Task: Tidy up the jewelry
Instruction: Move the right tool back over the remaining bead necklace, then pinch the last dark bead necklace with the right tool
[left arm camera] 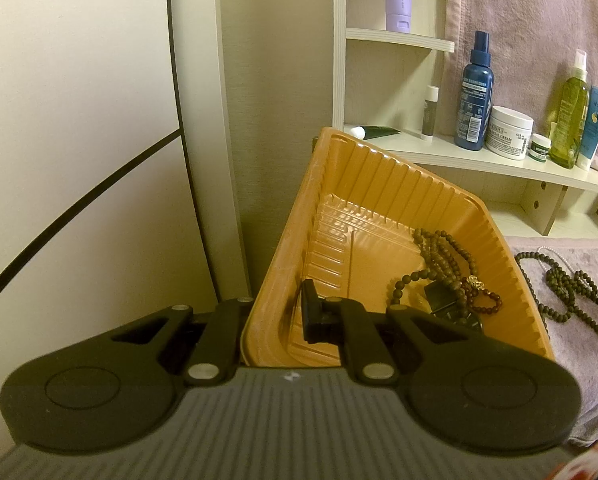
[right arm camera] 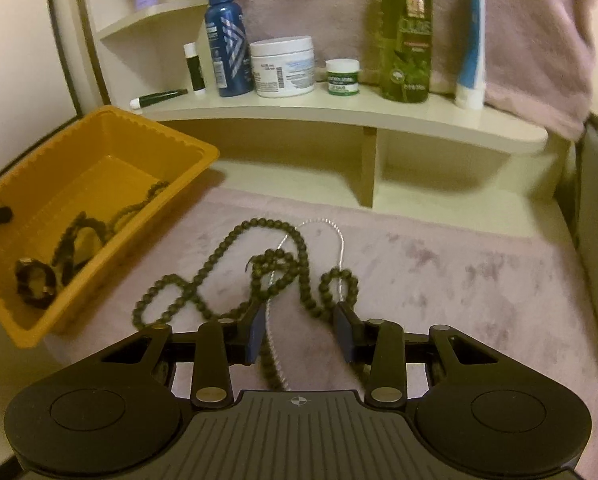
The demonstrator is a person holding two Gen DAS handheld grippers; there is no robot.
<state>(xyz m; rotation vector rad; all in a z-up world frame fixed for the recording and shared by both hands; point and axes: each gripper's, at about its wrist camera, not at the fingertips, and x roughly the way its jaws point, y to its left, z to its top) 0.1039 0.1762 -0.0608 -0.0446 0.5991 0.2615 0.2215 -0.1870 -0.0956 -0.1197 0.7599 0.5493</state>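
An orange plastic tray [left arm camera: 379, 184] stands tilted; my left gripper [left arm camera: 275, 316] is shut on its near wall, one finger inside, one outside. Inside lie a brown bead necklace [left arm camera: 439, 256], a red bead bracelet [left arm camera: 487, 300] and a dark watch [left arm camera: 447, 304]. The tray [right arm camera: 147, 128] also shows at the left of the right wrist view. My right gripper [right arm camera: 301, 330] is open, low over a long dark-green bead necklace [right arm camera: 259, 268] and a thin white pearl strand [right arm camera: 339, 240] on the pink towel [right arm camera: 459, 272]. The beads run between its fingers.
A white shelf unit [right arm camera: 339, 112] behind carries a blue spray bottle [right arm camera: 227, 36], a white cream jar [right arm camera: 283, 66], a small green jar [right arm camera: 342, 76], a green bottle [right arm camera: 405, 32] and a blue tube [right arm camera: 473, 48]. A wall lies left.
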